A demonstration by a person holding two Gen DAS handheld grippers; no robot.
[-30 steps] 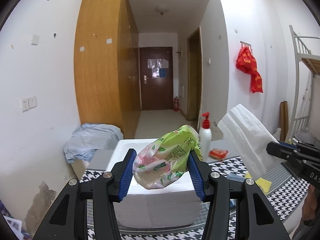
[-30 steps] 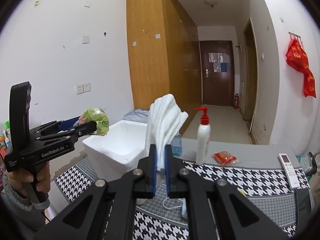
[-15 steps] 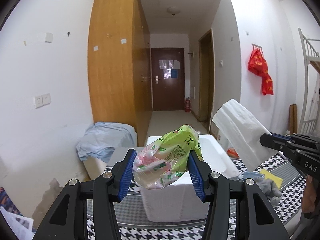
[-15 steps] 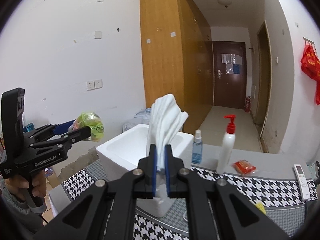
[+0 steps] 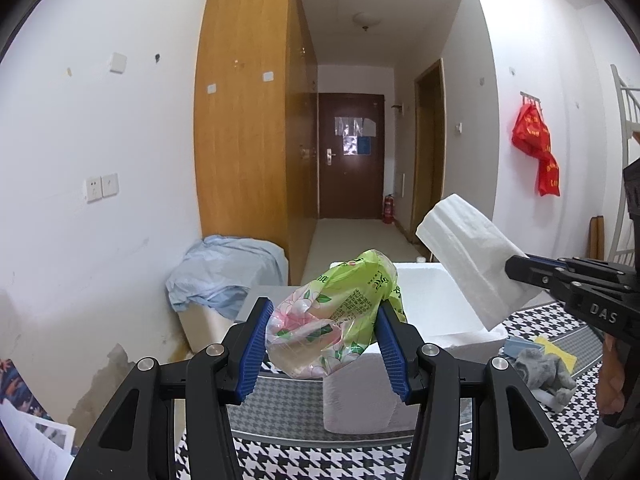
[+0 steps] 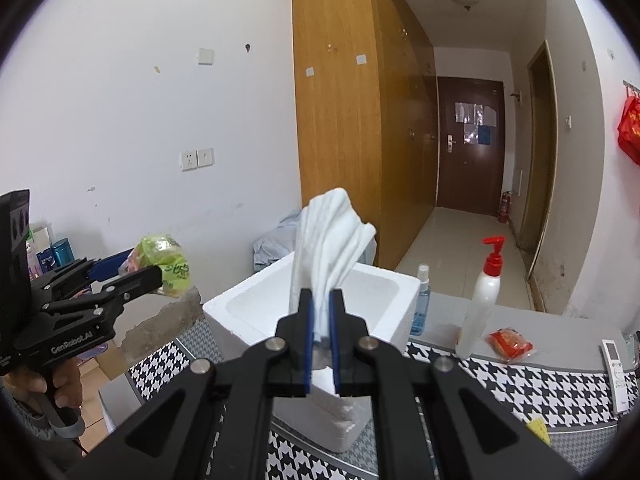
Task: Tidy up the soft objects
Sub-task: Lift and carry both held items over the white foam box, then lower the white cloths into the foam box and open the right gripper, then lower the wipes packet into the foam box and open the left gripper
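From the left wrist view, the left tongs [image 5: 324, 352] are grasping one green flowered plastic pack [image 5: 336, 320] between their two blue pads, holding it in the air in front of the near left corner of the one white foam box [image 5: 432, 312]. The right tongs [image 5: 516, 274] are reaching in from the right, clenched on one white folded cloth [image 5: 472, 260] that is standing up over the box's right rim. The box is sitting on the houndstooth-covered surface [image 5: 360, 464], its top open and nothing lying across the mouth. One grey plush toy [image 5: 548, 372] and one yellow piece [image 5: 560, 354] are lying on the surface just right of the box. Beyond the surface's left edge, one pale blue sheet [image 5: 224, 268] is draping over a low unit beside the wooden wardrobe [image 5: 248, 120].

From the right wrist view, the right tongs [image 6: 320, 344] are pinching the cloth [image 6: 332, 240] tightly, its folds fanning upward above the near wall of the box [image 6: 384, 312]. The left tongs [image 6: 132, 272] are hovering to the left, well apart from the box, beyond the surface's left edge, with the pack [image 6: 164, 264] gripped. One blue spray bottle [image 6: 422, 300] is standing just beside the box's far right corner; one white pump bottle [image 6: 486, 292], one red packet [image 6: 510, 344] and one remote control [image 6: 616, 368] are spreading further right, clear of the box.
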